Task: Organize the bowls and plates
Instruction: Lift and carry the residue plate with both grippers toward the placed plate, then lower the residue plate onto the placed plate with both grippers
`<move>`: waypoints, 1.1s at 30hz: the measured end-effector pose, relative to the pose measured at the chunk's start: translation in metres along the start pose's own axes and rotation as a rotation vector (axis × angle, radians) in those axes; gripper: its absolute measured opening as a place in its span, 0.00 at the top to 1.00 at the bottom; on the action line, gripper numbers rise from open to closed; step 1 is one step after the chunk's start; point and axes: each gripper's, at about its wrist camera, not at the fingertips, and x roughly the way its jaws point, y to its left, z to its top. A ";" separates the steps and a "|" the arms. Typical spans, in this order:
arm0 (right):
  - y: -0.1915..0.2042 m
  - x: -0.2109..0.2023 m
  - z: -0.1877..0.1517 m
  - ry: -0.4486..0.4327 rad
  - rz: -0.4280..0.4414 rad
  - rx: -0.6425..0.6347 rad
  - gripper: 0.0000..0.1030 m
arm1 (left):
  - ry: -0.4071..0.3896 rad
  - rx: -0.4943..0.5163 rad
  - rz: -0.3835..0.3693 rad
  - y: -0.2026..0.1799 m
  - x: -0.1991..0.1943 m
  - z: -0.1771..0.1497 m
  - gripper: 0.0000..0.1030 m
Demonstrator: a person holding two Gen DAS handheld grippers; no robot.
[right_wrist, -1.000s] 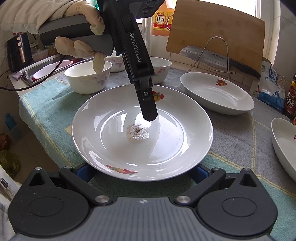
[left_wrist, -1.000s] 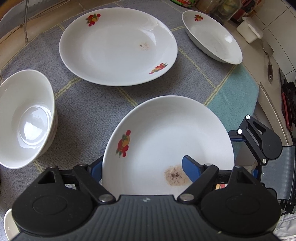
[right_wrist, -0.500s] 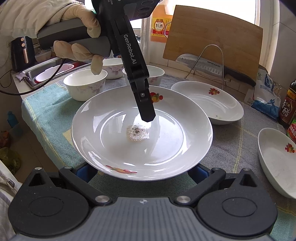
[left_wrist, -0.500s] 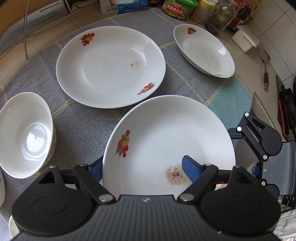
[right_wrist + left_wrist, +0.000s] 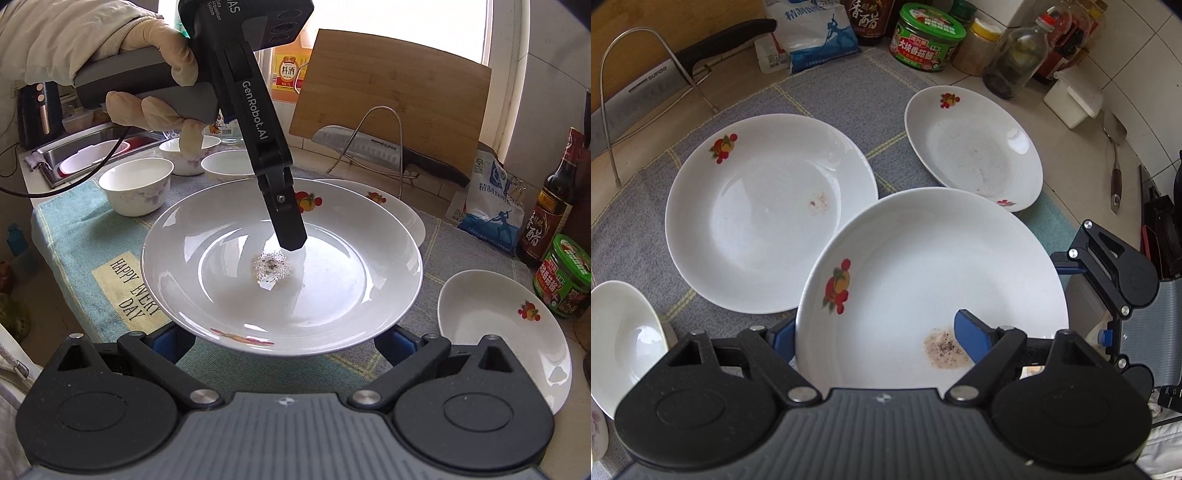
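left hand-held gripper [image 5: 875,332]: steeply down, jaws parted | right hand-held gripper [image 5: 284,338]: angled down, jaws apart

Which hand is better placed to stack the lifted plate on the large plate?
Probably left: the left gripper clamps the lifted plate, with the large plate just ahead. The right gripper sits at the opposite rim.

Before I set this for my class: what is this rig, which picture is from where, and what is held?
A person holds hand-held tongs in each hand; a camera on each looks along its fingers. One picture is from the left tongs, the other from the right tongs. The left tongs pinch the wall of a stained white fruit-printed plate; the right tongs reach under its rim. On the grey-and-teal checked cloth lie another such plate, a deeper white dish and small white bowls.
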 end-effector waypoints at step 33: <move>-0.131 -0.032 -0.047 0.044 -0.193 0.144 0.00 | 0.046 0.226 -0.089 -0.071 0.085 0.150 0.18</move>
